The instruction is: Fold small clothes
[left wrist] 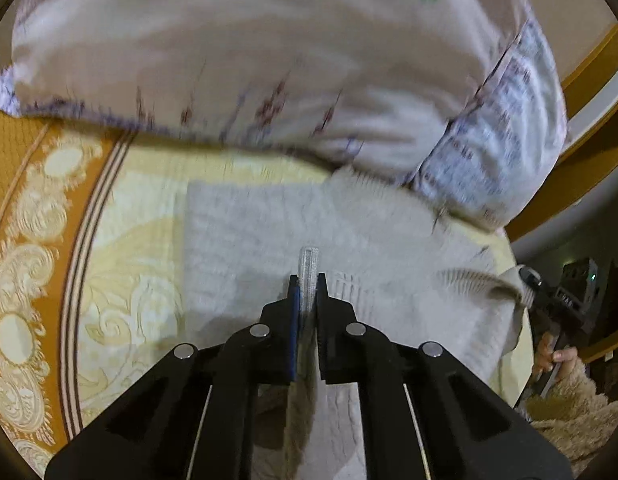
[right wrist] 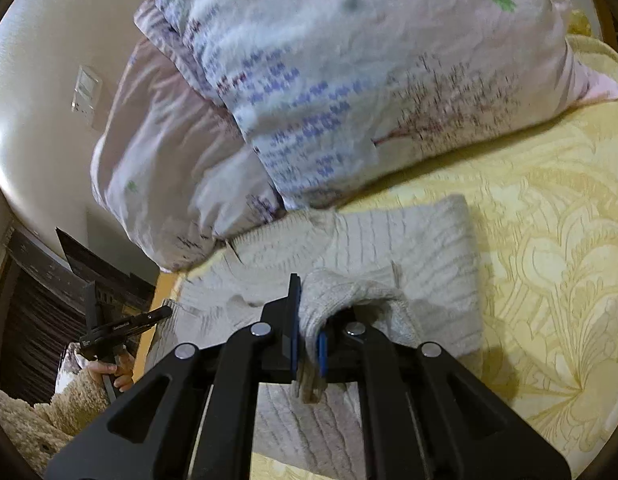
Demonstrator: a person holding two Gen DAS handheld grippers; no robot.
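- My left claw (left wrist: 308, 280) is pinching a thin doubled edge of the pale knit sweater (left wrist: 269, 232) — a narrow ribbed strip stands up between the pressed pads.
- My right claw (right wrist: 309, 320) is clamped on a thicker bunch of the same knit, which humps up and drapes over the right-hand finger.
- The sweater lies on the yellow patterned bedspread (right wrist: 549, 240), its far part flat and already squared, its far edge touching the big printed pillow (right wrist: 329, 80) (the pillow overhangs it a little on one side).
- I judge the step in hand to be carrying the near hem over onto the flat part.
- To do it well I would keep both claws level and move them together, so the fold line stays straight — uneven height would skew it.
- The right grip holds more cloth than the left; I would watch that the bunch does not drag a wrinkle along.
- I would lay the edge down short of the pillow, then let go only once the knit rests flat.
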